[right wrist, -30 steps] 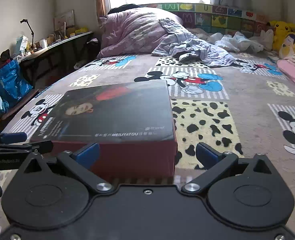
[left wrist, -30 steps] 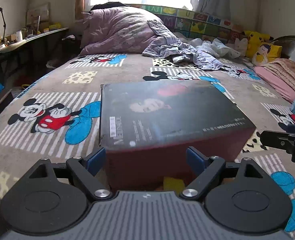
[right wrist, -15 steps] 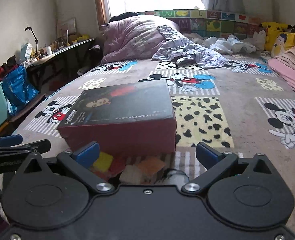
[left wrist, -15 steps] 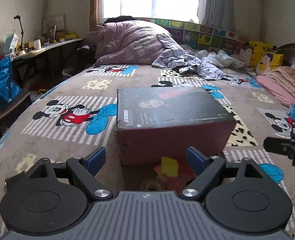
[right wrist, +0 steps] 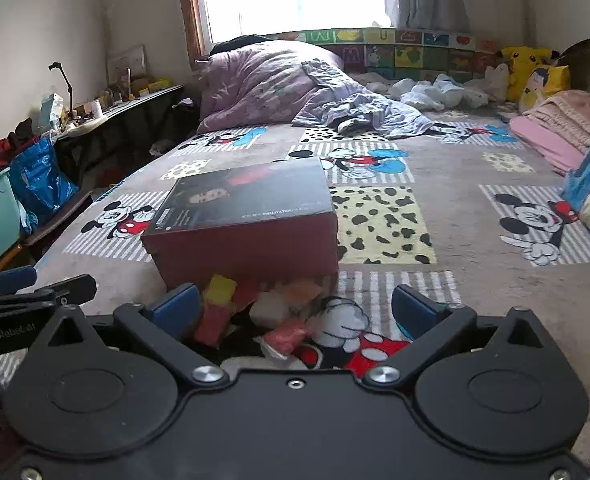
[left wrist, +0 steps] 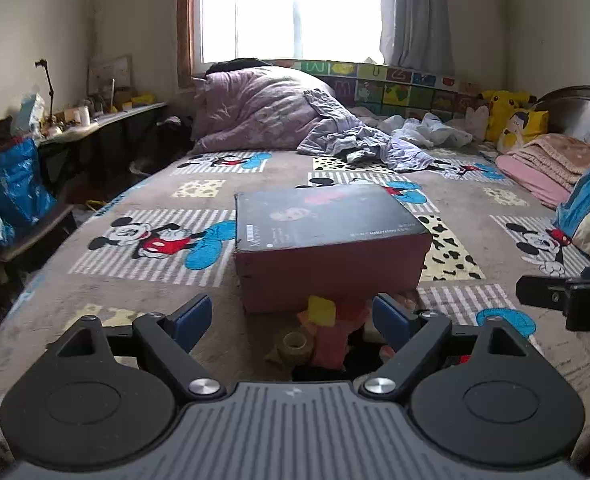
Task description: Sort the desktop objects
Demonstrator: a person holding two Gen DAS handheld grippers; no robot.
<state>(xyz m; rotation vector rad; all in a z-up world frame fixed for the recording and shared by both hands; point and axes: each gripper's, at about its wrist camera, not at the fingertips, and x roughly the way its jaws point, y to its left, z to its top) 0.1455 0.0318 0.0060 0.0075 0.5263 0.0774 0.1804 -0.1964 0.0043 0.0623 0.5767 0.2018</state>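
A closed red box with a dark printed lid (left wrist: 327,240) (right wrist: 247,224) stands on the Mickey Mouse bed cover. Just in front of it lies a small pile of loose items: yellow (left wrist: 322,311) (right wrist: 219,288), red and orange pieces (right wrist: 211,326), a white piece (right wrist: 269,308) and a roll of brown tape (left wrist: 293,346). My left gripper (left wrist: 291,318) is open and empty, above the pile. My right gripper (right wrist: 295,308) is open and empty, above the pile's right side. Each gripper's finger shows at the edge of the other's view.
A purple duvet (left wrist: 263,116) and crumpled clothes (left wrist: 359,144) lie at the back of the bed. Folded pink blankets (left wrist: 547,160) and plush toys (left wrist: 511,116) are at the right. A cluttered desk (left wrist: 95,120) and a blue bag (left wrist: 15,188) stand left of the bed.
Both grippers have pulled back and up from the box. The pile of small items in front of the box has come into view. Both stay open.
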